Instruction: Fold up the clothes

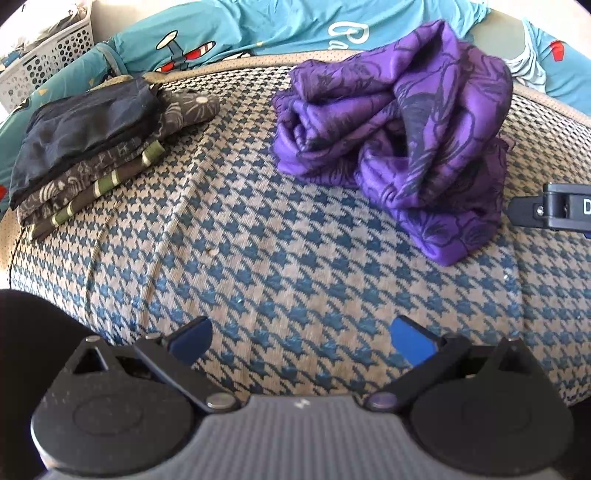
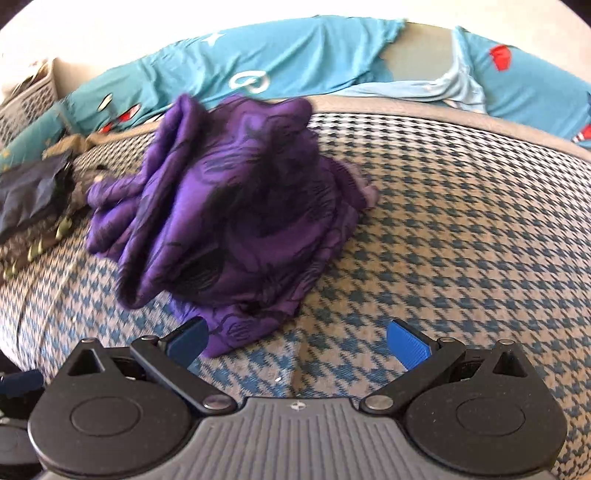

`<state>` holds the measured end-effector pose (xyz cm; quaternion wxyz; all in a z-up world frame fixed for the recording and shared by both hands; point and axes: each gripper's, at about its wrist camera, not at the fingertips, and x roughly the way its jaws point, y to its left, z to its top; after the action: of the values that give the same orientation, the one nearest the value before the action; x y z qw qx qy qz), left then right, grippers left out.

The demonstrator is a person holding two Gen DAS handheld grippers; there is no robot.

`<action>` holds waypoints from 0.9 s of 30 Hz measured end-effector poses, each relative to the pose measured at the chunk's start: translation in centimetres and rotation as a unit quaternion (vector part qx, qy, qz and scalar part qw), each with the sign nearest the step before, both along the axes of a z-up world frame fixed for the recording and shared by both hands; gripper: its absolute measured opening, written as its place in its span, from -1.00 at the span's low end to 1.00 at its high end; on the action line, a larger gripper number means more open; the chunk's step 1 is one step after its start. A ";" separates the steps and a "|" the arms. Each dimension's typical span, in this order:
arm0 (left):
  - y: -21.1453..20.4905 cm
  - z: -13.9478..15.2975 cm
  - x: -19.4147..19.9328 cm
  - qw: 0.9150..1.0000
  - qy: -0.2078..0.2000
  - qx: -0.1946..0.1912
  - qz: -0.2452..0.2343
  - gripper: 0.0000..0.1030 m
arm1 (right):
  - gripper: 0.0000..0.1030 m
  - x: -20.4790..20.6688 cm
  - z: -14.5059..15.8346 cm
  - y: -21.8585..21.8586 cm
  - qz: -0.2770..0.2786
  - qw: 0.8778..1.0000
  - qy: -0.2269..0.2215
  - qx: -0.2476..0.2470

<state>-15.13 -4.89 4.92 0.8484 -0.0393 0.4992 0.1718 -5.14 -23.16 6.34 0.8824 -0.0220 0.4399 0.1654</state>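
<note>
A crumpled purple garment with a dark floral print (image 1: 399,136) (image 2: 229,206) lies in a heap on the houndstooth cloth (image 1: 258,251) (image 2: 461,229). My left gripper (image 1: 301,341) is open, low over the cloth, well short of the heap, with nothing between its blue pads. My right gripper (image 2: 297,343) is open too; the heap's near edge lies just ahead of its left pad (image 2: 188,341). In the left wrist view a black part of the right gripper (image 1: 554,210) shows at the right edge, beside the heap.
A stack of folded dark garments (image 1: 85,147) (image 2: 33,206) sits at the far left of the cloth. Behind runs teal printed bedding (image 1: 258,29) (image 2: 277,62). A white perforated basket (image 1: 44,55) (image 2: 26,103) stands at the far left corner.
</note>
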 end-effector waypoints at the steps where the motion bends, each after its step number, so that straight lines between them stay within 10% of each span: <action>1: -0.1 0.2 0.2 1.000 -0.002 -0.002 0.000 1.00 | 1.00 0.1 0.1 -0.3 -0.007 1.000 -0.001 0.001; 27: -4.3 0.9 3.0 0.999 -0.011 -0.028 -0.017 1.00 | 1.00 0.1 0.2 -3.3 -0.030 0.999 0.021 -0.002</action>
<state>-12.16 -9.20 5.80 0.8553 -0.0564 0.4950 0.1425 -5.02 -26.44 6.49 0.8774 -0.0068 0.4593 0.1386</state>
